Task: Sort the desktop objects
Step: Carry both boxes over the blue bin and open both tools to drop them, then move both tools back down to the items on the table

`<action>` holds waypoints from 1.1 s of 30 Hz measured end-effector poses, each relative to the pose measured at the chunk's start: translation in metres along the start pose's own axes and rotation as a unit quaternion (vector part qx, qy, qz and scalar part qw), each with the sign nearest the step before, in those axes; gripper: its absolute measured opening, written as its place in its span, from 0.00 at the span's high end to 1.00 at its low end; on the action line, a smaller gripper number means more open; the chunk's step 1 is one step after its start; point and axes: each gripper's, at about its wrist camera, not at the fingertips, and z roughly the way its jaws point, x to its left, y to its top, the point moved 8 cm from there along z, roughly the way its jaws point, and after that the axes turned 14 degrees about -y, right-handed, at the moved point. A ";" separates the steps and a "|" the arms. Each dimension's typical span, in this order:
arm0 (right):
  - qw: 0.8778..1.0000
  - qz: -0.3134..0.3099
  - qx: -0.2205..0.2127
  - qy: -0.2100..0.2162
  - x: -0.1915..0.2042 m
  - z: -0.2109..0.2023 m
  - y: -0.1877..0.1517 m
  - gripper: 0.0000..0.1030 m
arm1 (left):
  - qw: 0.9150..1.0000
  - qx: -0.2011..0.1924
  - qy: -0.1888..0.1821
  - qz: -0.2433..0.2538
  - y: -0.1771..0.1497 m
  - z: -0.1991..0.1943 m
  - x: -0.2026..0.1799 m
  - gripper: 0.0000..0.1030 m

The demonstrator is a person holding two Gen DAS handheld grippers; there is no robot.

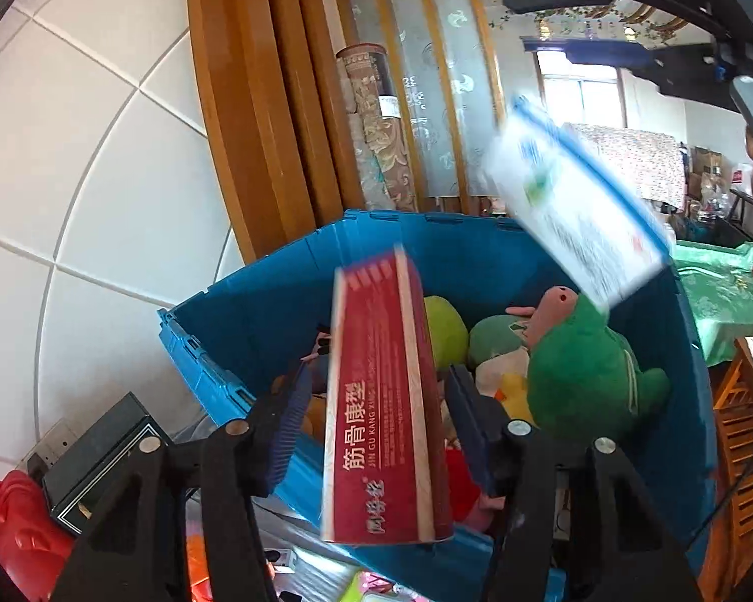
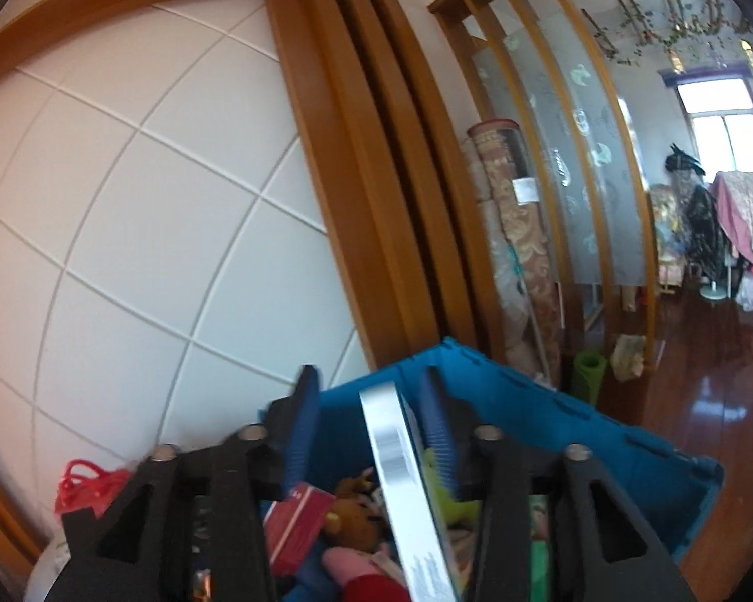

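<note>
Tiled wall (image 1: 100, 175); blue crate (image 1: 286, 291) holds plush toys (image 1: 587, 376).

Glossy cardboard box (image 1: 386, 401) (plastic crate (image 1: 256, 301))

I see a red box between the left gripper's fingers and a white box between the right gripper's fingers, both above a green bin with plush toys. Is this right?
One detail is wrong: the bin is blue, not green, as the left wrist view shows. The red box at the left gripper, the white box at the right gripper and the plush toys are right.

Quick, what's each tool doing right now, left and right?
Left tool: open, red box loose between its pads.
Right tool: open, white box loose between its pads, above the blue bin.
</note>
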 end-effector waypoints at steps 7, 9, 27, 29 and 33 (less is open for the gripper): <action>1.000 0.015 0.008 0.020 -0.044 0.011 -0.001 0.19 | 0.999 -0.032 0.017 -0.021 0.020 0.002 -0.007 0.33; 0.999 0.012 0.008 0.031 -0.048 0.005 -0.006 0.14 | 0.998 -0.039 0.027 -0.034 0.017 -0.005 -0.005 0.33; 0.991 -0.053 0.000 0.126 0.059 -0.129 -0.073 0.00 | 0.982 -0.065 0.158 -0.082 -0.100 -0.198 0.055 0.32; 0.988 -0.059 0.008 0.144 0.081 -0.145 -0.086 0.00 | 0.979 -0.054 0.178 -0.087 -0.125 -0.225 0.068 0.32; 0.981 -0.093 0.042 0.165 0.126 -0.163 -0.137 0.00 | 0.974 -0.025 0.204 -0.096 -0.176 -0.257 0.088 0.32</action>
